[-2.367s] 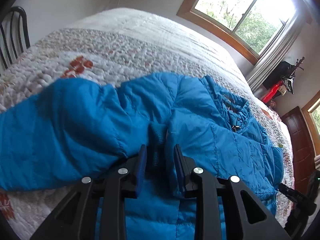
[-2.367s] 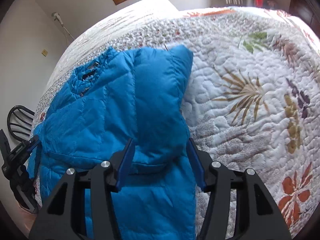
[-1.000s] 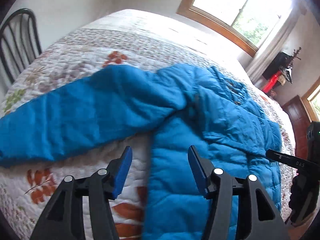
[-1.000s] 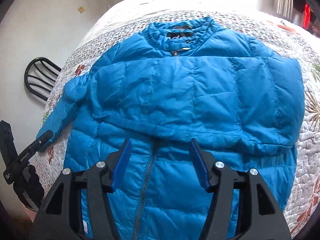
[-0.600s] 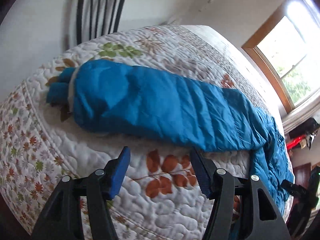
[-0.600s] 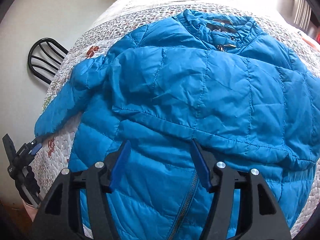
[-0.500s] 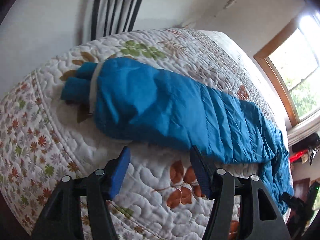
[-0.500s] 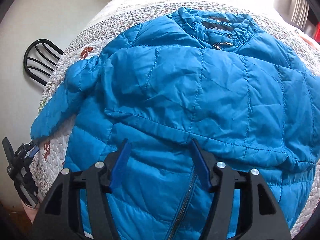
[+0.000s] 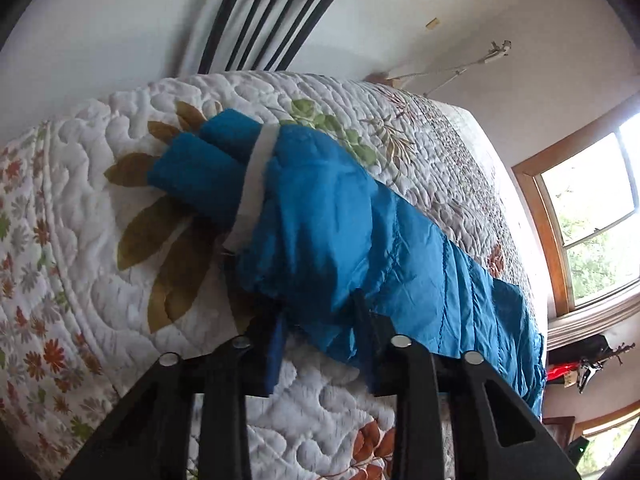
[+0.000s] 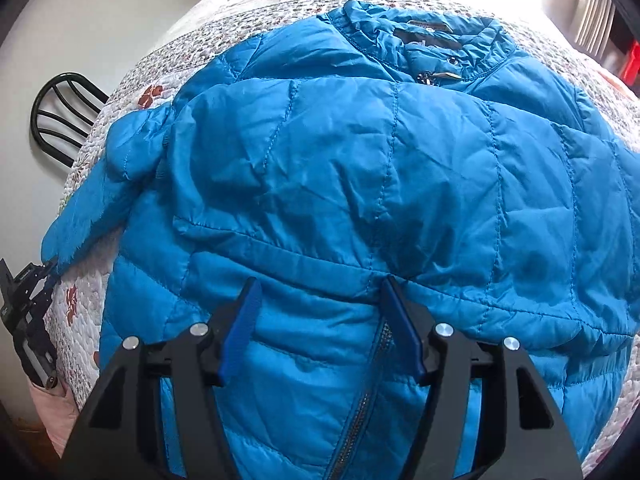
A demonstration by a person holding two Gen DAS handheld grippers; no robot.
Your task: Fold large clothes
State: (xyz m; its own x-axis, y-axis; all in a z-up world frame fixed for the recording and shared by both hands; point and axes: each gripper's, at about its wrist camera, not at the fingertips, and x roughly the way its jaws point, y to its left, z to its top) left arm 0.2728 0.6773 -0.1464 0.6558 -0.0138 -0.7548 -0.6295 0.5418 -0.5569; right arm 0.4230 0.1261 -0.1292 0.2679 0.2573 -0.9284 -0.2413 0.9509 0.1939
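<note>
A blue puffer jacket (image 10: 360,160) lies front-up on the quilted bed, collar (image 10: 432,36) at the far side, zipper (image 10: 360,400) near me. One sleeve is folded across the chest. The other sleeve (image 9: 400,240) stretches out to the bed's corner and ends in a knit cuff (image 9: 200,168). My left gripper (image 9: 320,320) has its fingers drawn in on the sleeve's near edge just behind the cuff, with fabric bunched between them. My right gripper (image 10: 320,304) hovers open over the folded sleeve's lower edge above the zipper. The right wrist view also shows the left gripper (image 10: 28,300).
The floral quilt (image 9: 100,300) covers the bed, whose corner drops away just past the cuff. A black metal chair (image 9: 272,8) stands against the white wall behind that corner. A wood-framed window (image 9: 592,216) is at the right.
My left gripper moved in along the sleeve to just behind the cuff, and its fingers narrowed around the fabric. The right gripper came slightly closer to the jacket front, still open.
</note>
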